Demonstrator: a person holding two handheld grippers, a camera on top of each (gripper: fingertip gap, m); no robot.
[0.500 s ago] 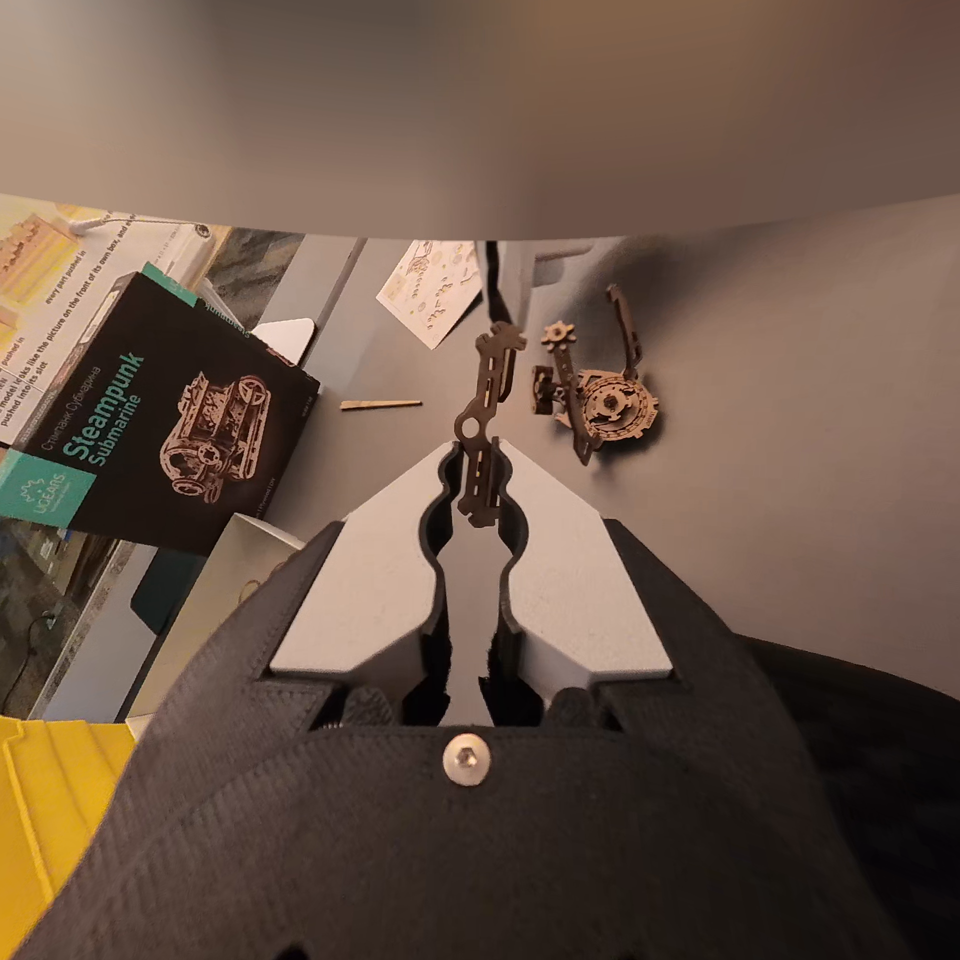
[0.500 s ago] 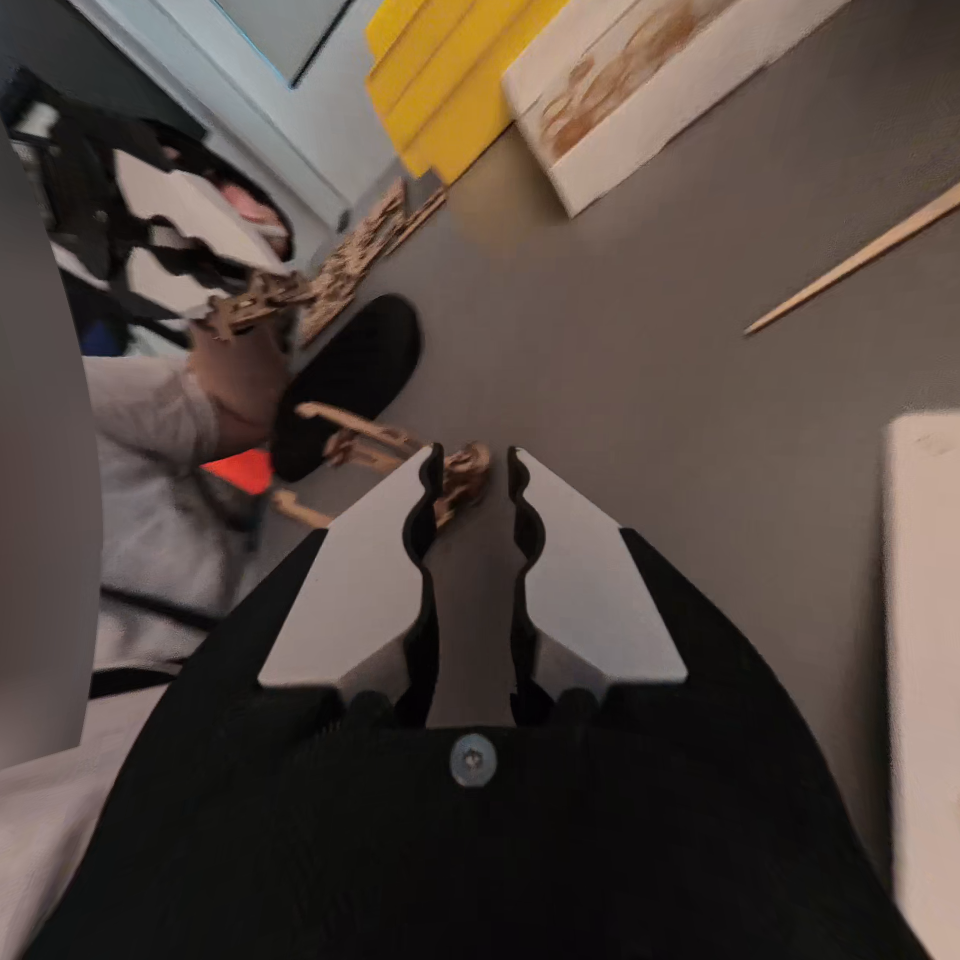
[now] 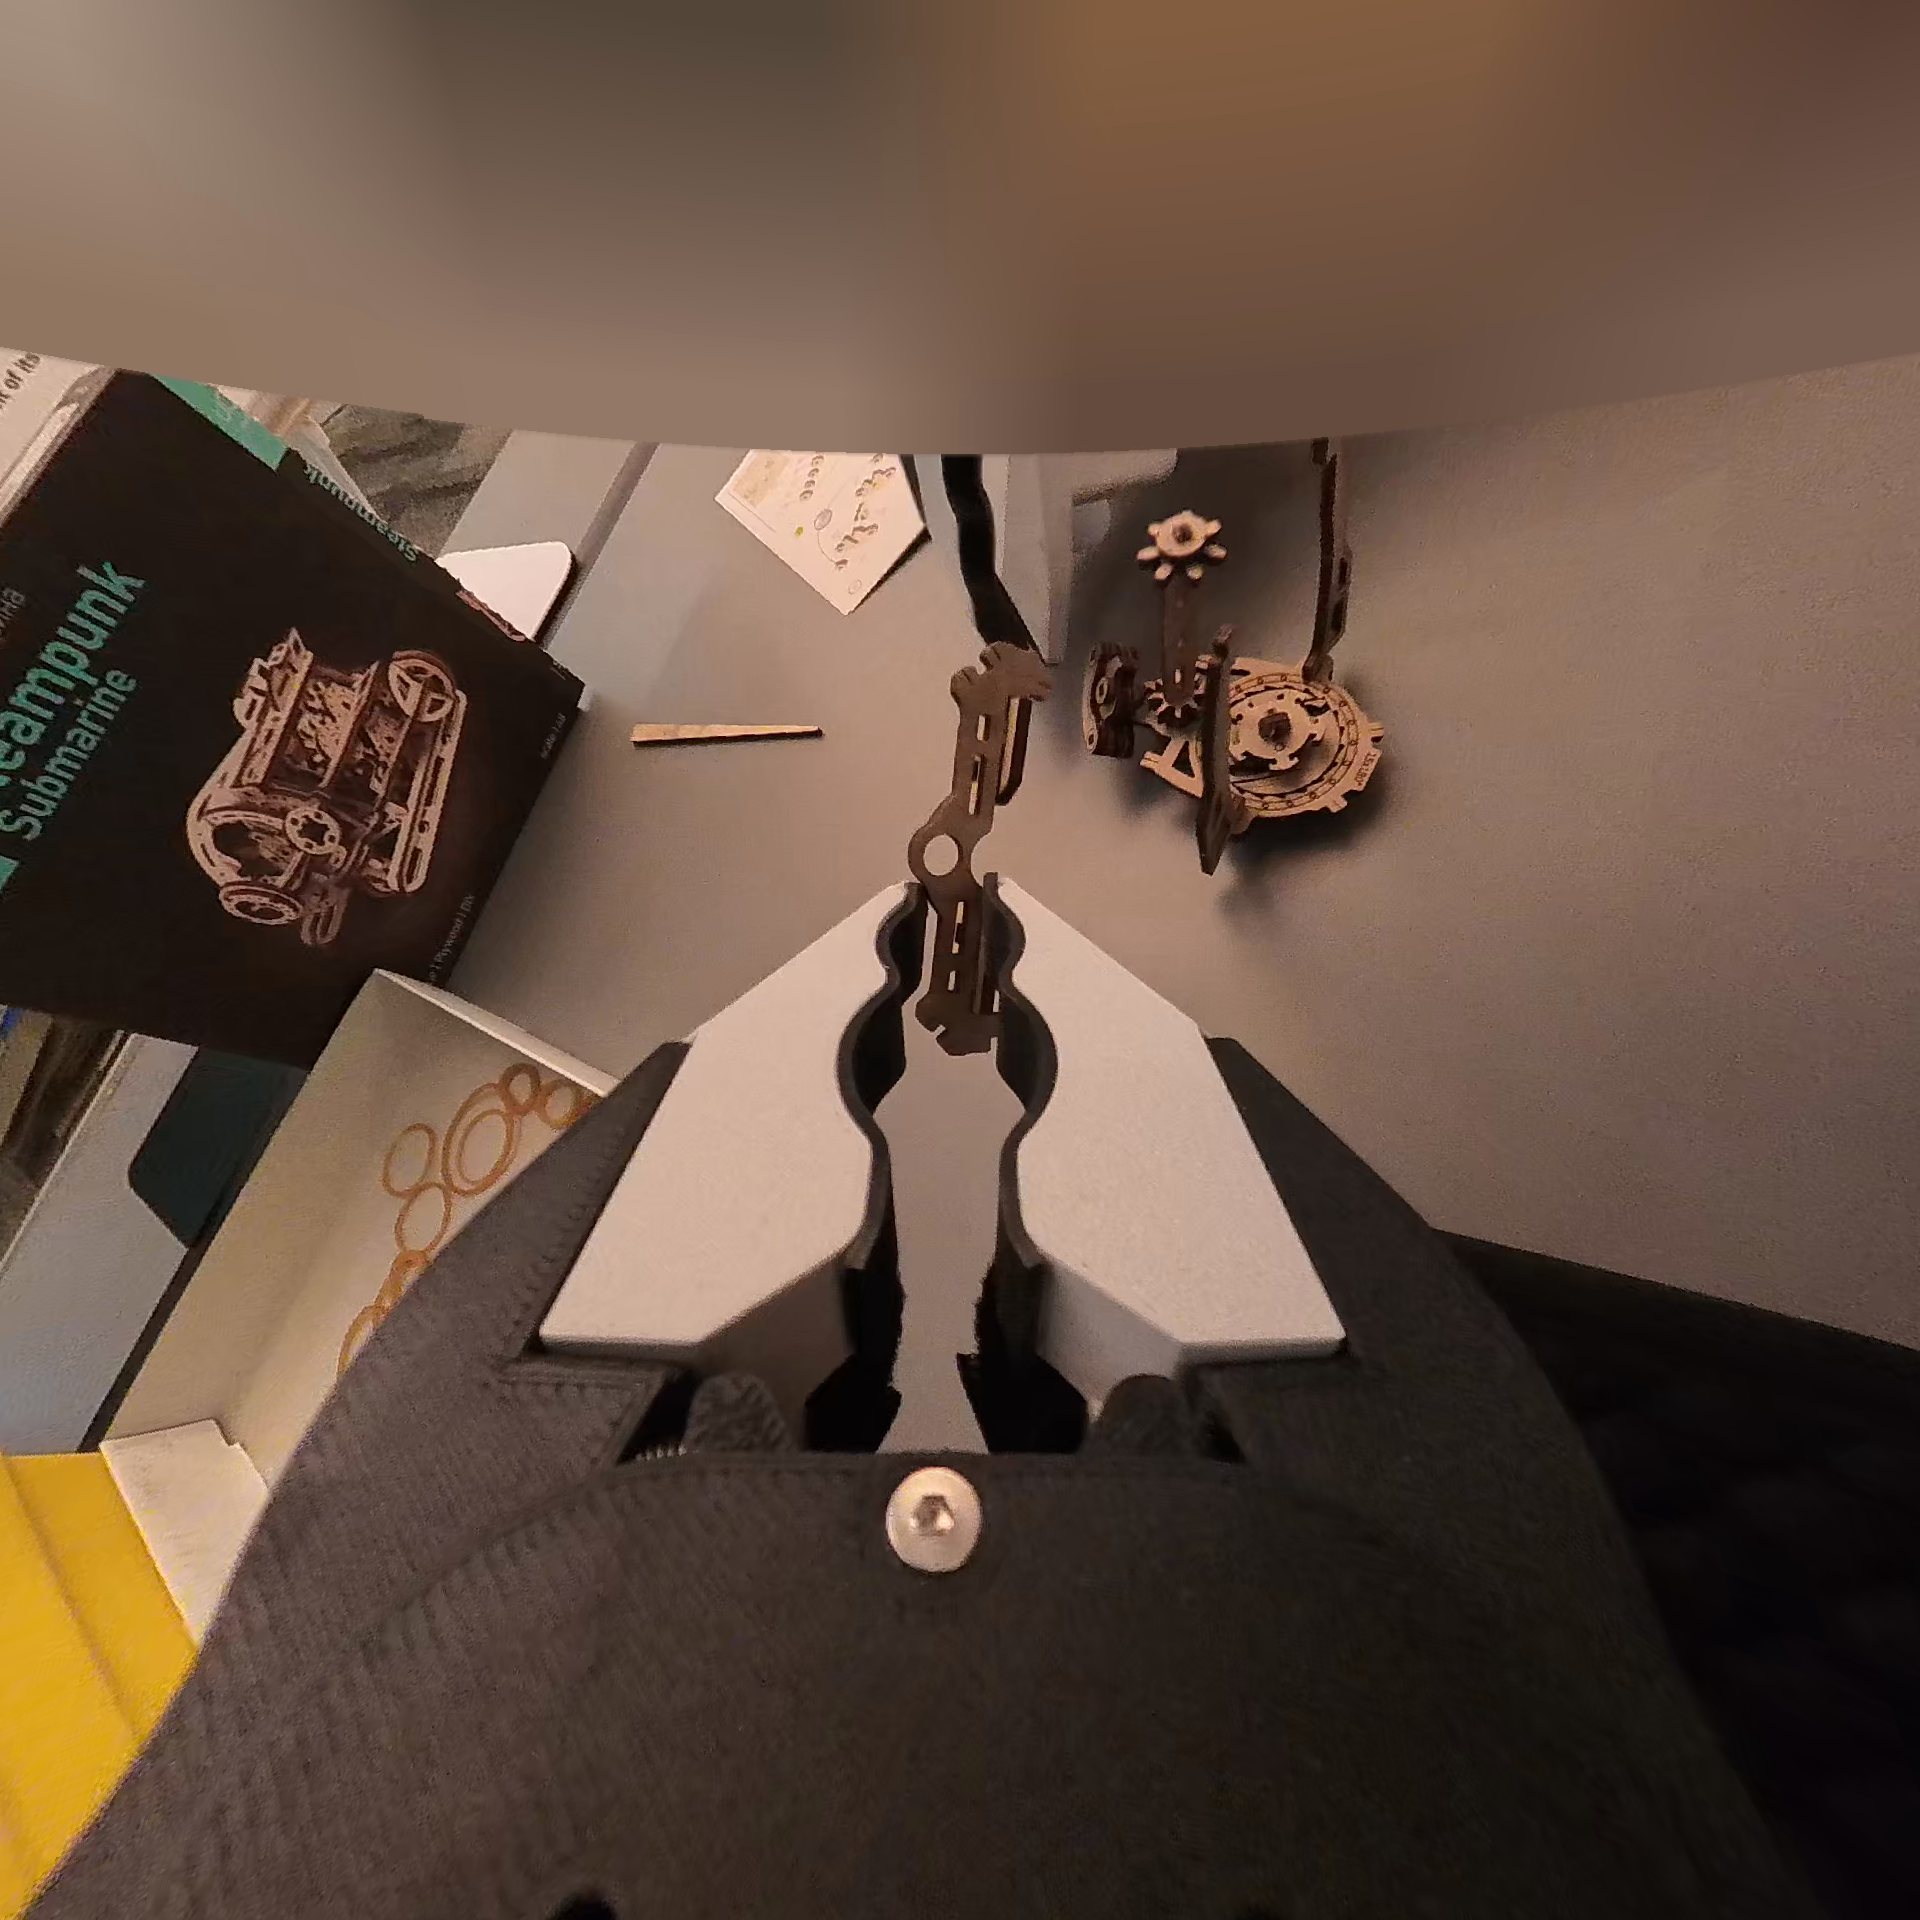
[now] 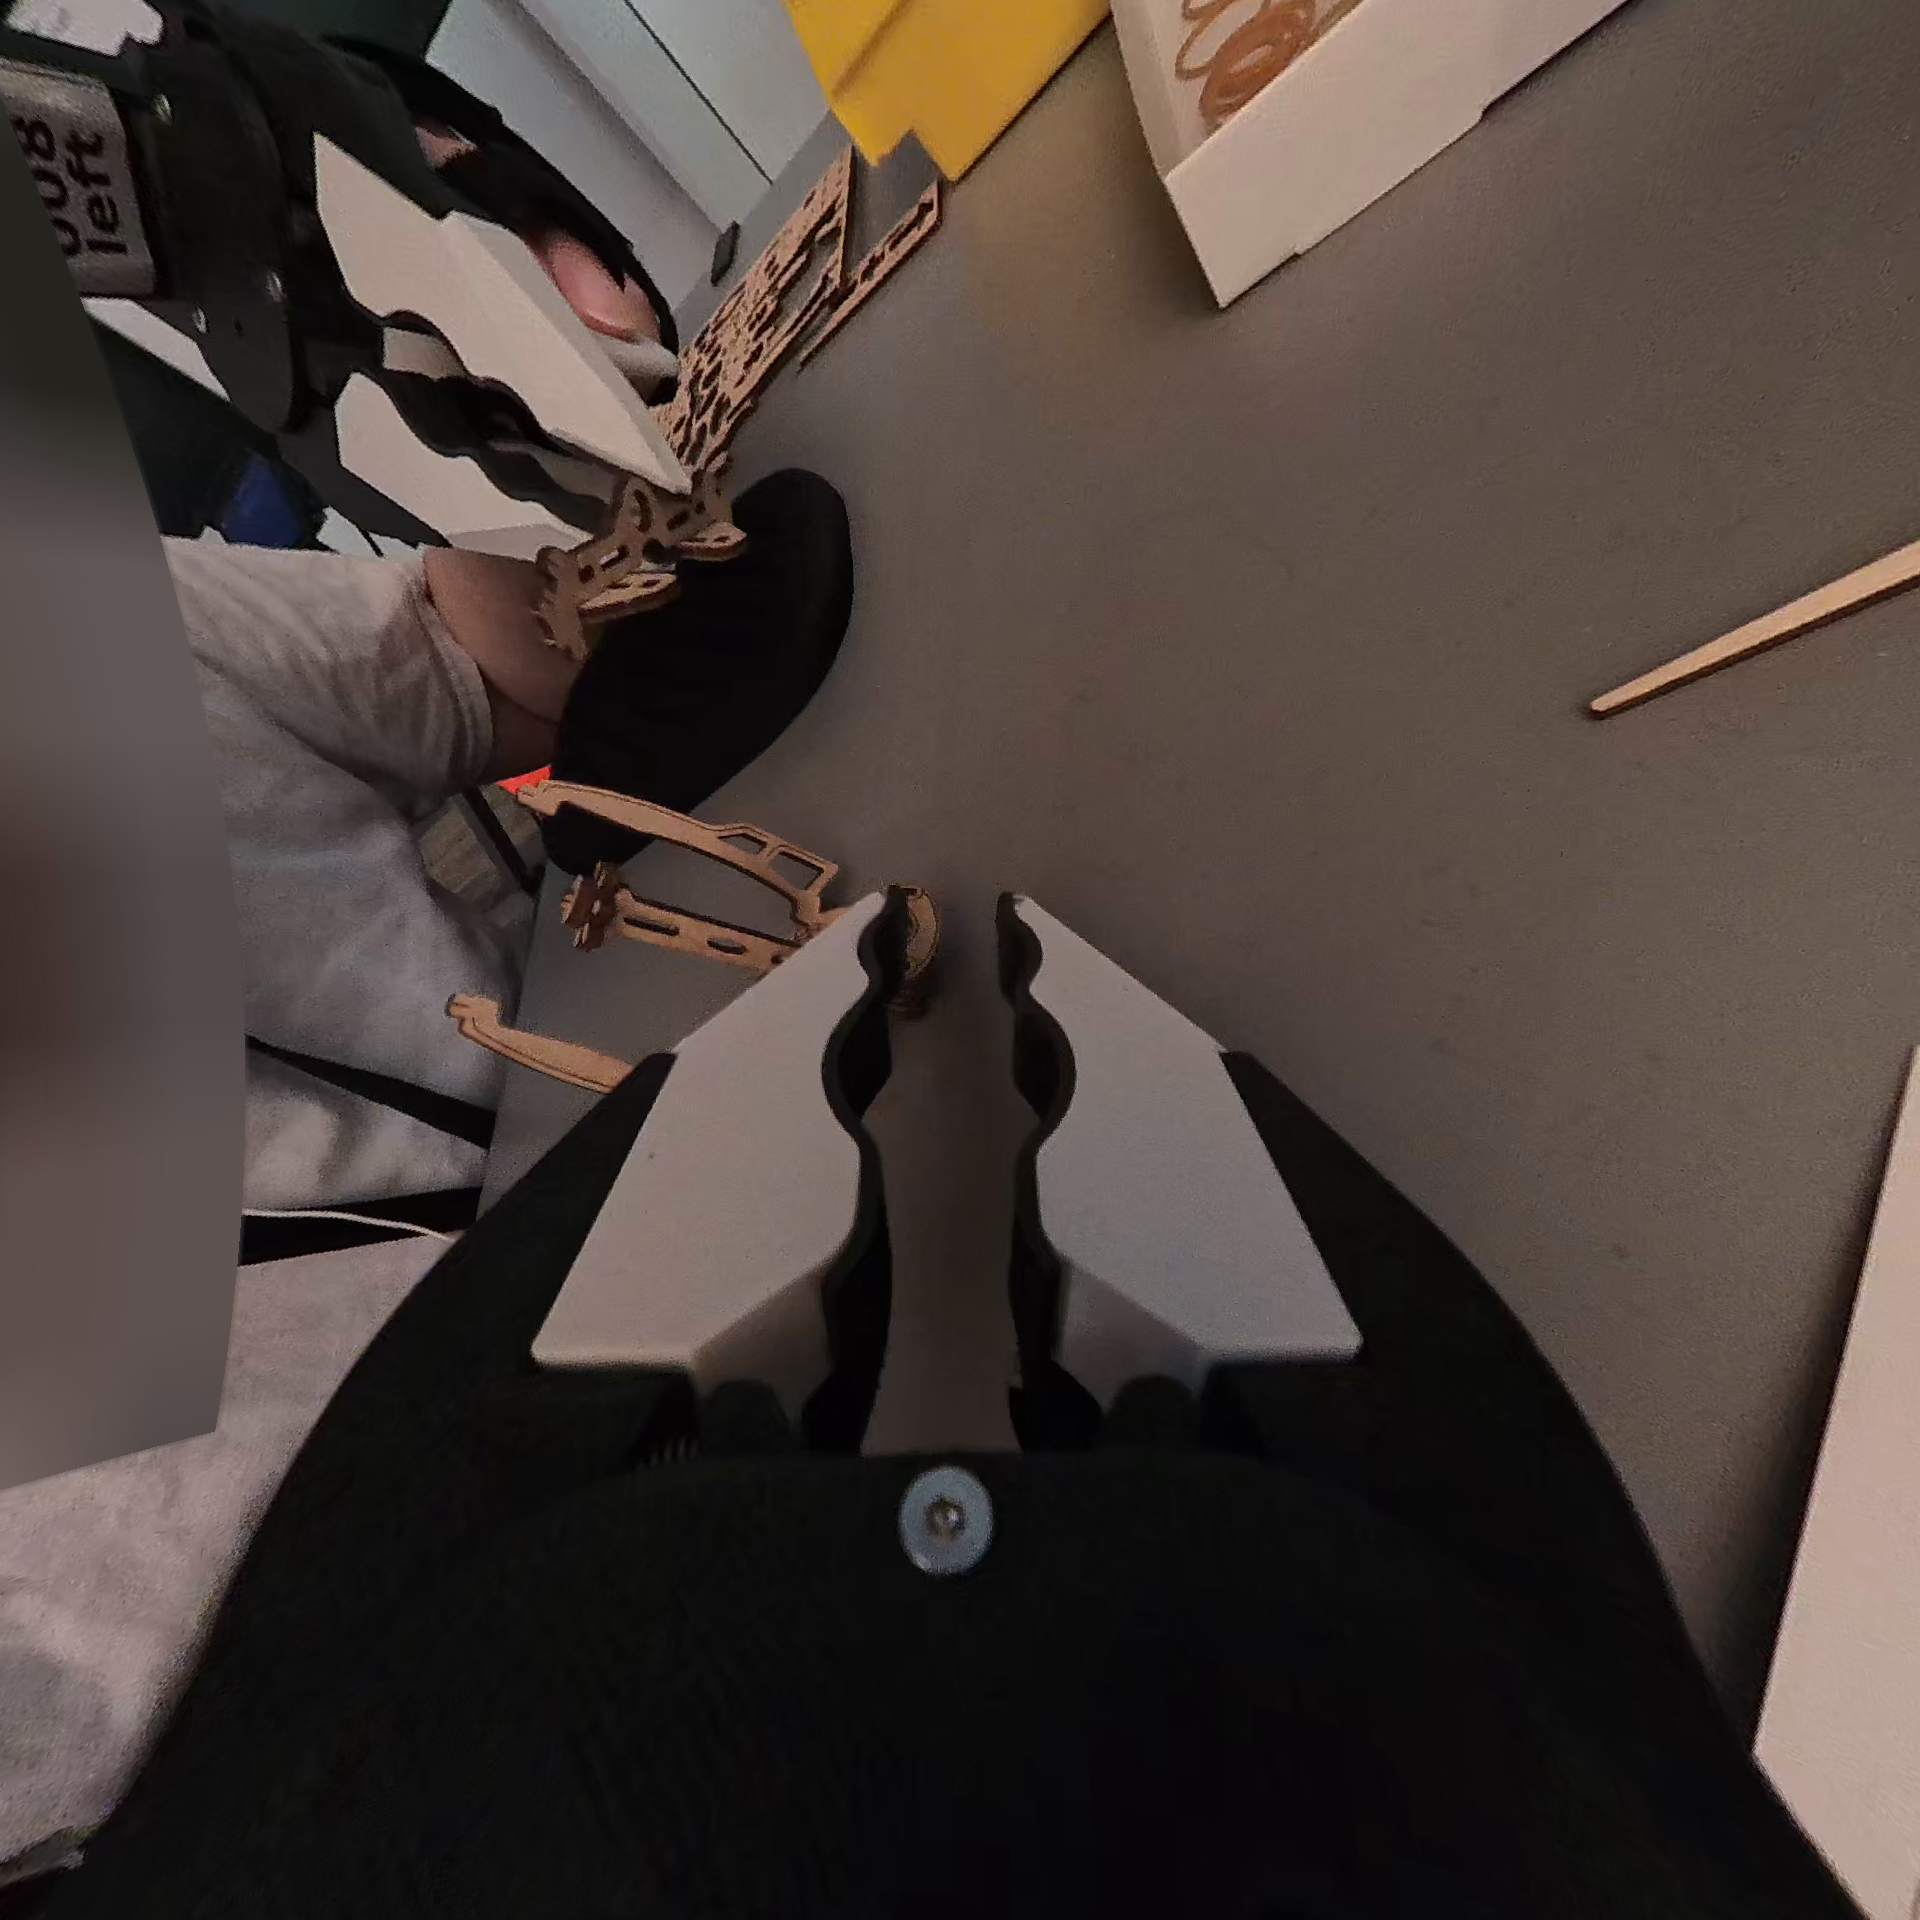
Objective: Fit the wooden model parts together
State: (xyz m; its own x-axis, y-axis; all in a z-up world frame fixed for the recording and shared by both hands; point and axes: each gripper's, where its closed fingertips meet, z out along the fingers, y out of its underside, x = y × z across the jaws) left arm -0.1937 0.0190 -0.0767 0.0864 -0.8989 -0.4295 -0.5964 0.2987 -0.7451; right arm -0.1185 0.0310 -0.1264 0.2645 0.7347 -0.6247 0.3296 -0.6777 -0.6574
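At the centre of the left wrist view a slotted wooden link (image 3: 971, 831), a flat strip with a round hole and rectangular slots, is clamped between the tips of the left gripper (image 3: 951, 894) and is held above the grey table (image 3: 1558, 935), apart from everything else. To its right in the upper part of that frame a partly built gear assembly (image 3: 1236, 717) is seen lying on the table, with a small cog on a stem, a toothed disc and two curved arms already joined, so some fitting has evidently been done. In the right wrist view the right gripper (image 4: 945, 904) is seen with its fingers parted and nothing grasped; the edge of the assembly (image 4: 914, 935) lies just by its left fingertip, though contact cannot be made out. A loose wooden stick (image 3: 727, 734) lies left of the link, and a cut-out sheet of parts (image 4: 758, 312) is visible at the upper left of the right wrist view, beside a dark kit box (image 3: 239, 727). The link is judged not yet joined to the assembly, and further pieces appear to be left.
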